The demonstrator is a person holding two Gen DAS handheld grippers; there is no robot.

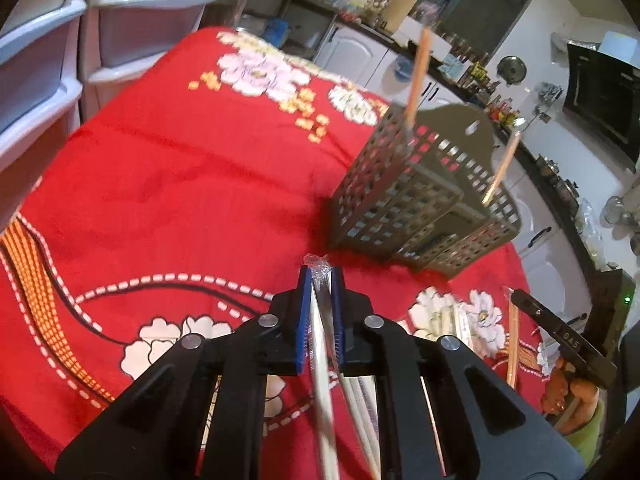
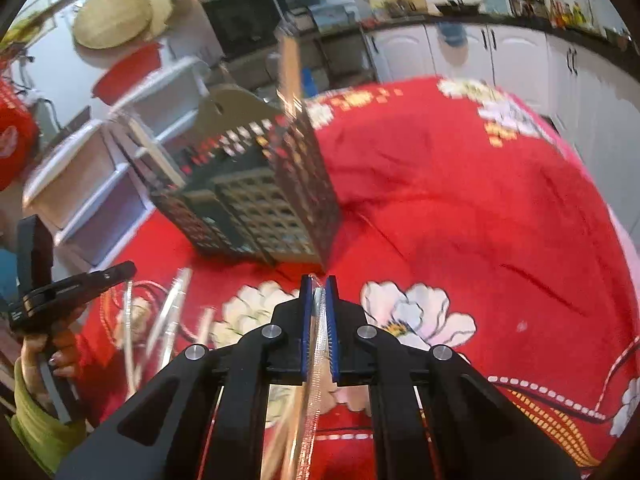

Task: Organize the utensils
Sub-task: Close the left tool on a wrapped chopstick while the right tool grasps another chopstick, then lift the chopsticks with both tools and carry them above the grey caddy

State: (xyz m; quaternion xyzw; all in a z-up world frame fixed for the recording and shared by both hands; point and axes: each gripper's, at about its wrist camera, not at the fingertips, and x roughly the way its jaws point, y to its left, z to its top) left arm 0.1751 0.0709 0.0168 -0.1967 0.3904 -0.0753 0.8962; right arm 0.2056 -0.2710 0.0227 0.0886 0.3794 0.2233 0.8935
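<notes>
A grey perforated utensil caddy [image 1: 420, 196] stands on the red floral cloth, with two wooden chopsticks [image 1: 418, 74] sticking up out of it. It also shows in the right wrist view [image 2: 260, 196]. My left gripper [image 1: 321, 276] is shut on a plastic-wrapped utensil packet [image 1: 320, 344], held just short of the caddy's base. My right gripper [image 2: 319, 284] is shut on another clear-wrapped utensil packet [image 2: 314, 360], also in front of the caddy. Several wrapped utensils [image 2: 168, 320] lie on the cloth to its left.
The red cloth [image 1: 180, 184] covers the table. Plastic drawers [image 1: 48, 60] stand at the left in the left view. White shelving [image 2: 104, 176] stands behind the caddy in the right view. Kitchen cabinets [image 2: 480, 52] and a counter line the back.
</notes>
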